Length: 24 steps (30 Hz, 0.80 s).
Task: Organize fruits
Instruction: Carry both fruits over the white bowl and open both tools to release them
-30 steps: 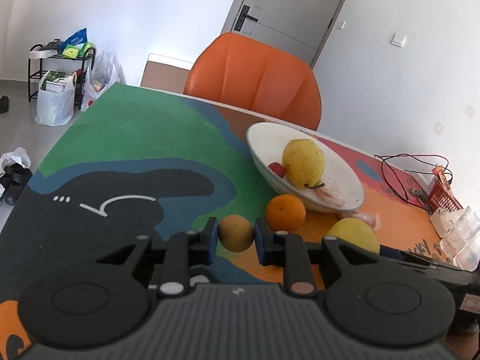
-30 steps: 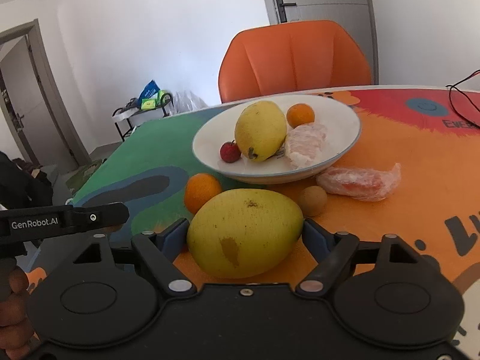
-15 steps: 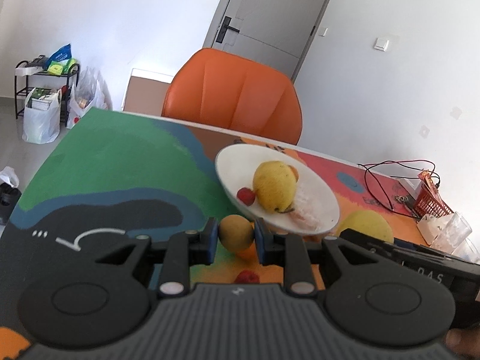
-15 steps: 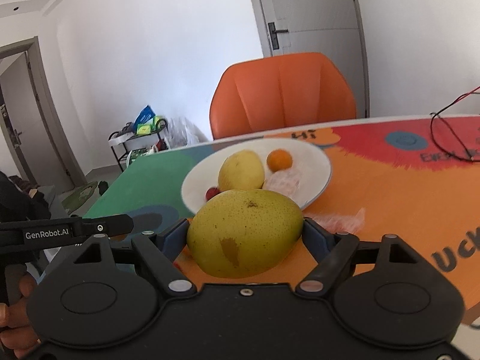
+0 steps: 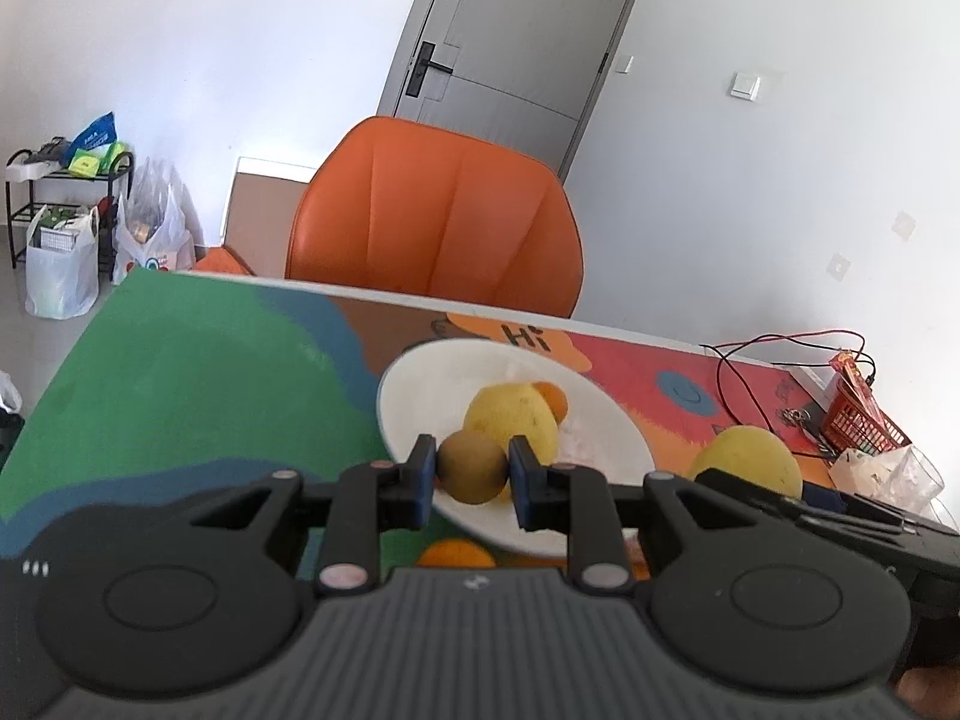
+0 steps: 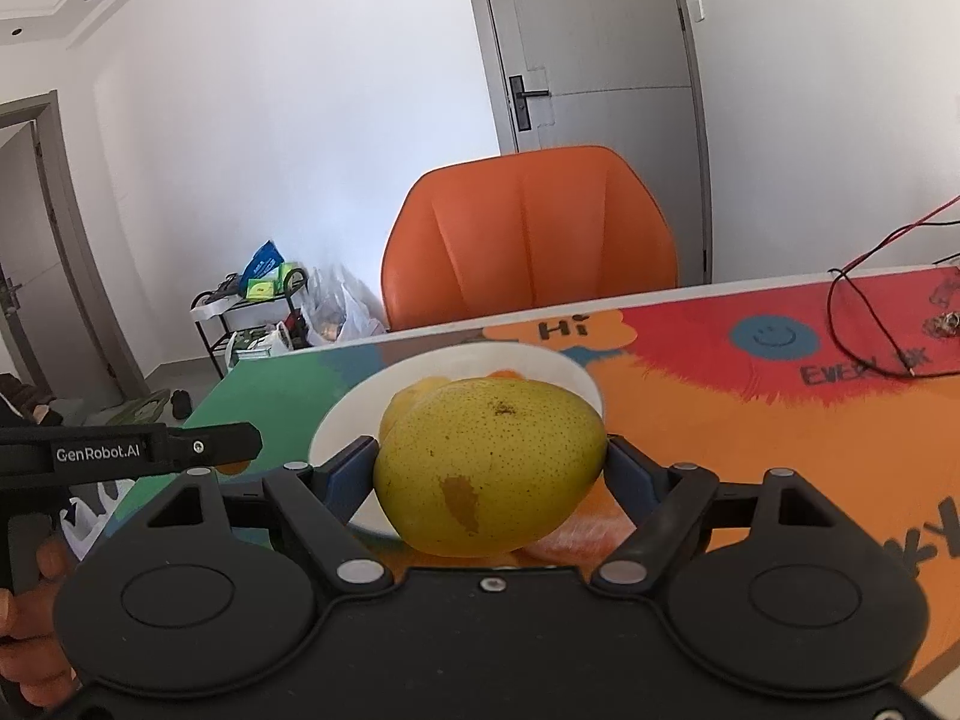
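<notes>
- The left tool (image 5: 470,474) is clenched on a small round brown fruit (image 5: 472,467) with dull, matte skin; its blue pads press both sides, and the fruit sits in the lower middle of the left wrist view, in front of the near rim of the white bowl (image 5: 414,384).
- The right tool (image 6: 491,468) grasps a large yellow-green pear (image 6: 489,462), egg-shaped, freckled with fine dark dots and one brown blotch low on its skin; it fills the middle of the right wrist view.
- The bowl is smooth, glossy and shallow. In it lie a lumpy yellow fruit (image 5: 510,417), a small orange (image 5: 553,399) half hidden behind that fruit, and something pale that is hard to make out.
- An orange (image 5: 456,555) on the desk (image 5: 198,372) is mostly cut off by the left tool's body.
- The pear hides most of the bowl in the right wrist view.
- The desk carries a bright printed cover; a padded orange chair (image 5: 438,222) stands behind it.
</notes>
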Available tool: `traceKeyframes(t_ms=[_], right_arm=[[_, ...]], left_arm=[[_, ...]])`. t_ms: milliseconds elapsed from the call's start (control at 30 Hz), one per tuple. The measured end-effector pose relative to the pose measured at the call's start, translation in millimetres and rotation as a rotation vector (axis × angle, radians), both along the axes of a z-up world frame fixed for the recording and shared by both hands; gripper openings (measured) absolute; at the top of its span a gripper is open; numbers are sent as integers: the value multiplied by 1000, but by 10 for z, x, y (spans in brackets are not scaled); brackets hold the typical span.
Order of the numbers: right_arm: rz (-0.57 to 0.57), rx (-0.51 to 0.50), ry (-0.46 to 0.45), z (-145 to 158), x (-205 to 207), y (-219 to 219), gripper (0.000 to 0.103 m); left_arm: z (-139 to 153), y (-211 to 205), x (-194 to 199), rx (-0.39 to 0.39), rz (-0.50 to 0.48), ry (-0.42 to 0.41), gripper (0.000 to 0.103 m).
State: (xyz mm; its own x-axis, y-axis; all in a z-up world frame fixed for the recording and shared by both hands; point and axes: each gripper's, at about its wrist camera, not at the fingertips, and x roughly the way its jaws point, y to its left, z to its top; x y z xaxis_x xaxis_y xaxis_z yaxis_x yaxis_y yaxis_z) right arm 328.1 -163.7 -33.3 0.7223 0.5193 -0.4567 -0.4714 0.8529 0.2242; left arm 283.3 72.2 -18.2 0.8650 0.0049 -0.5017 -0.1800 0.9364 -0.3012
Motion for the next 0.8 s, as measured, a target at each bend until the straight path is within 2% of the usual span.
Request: traceKeyframes(t_ms=[400, 800], right_arm=[[-7, -4, 7, 50, 369, 12, 78], [3, -17, 51, -90, 786, 100, 78]], left_arm=[[21, 129, 467, -10, 18, 41, 24], [-209, 201, 907, -24, 31, 114, 24]])
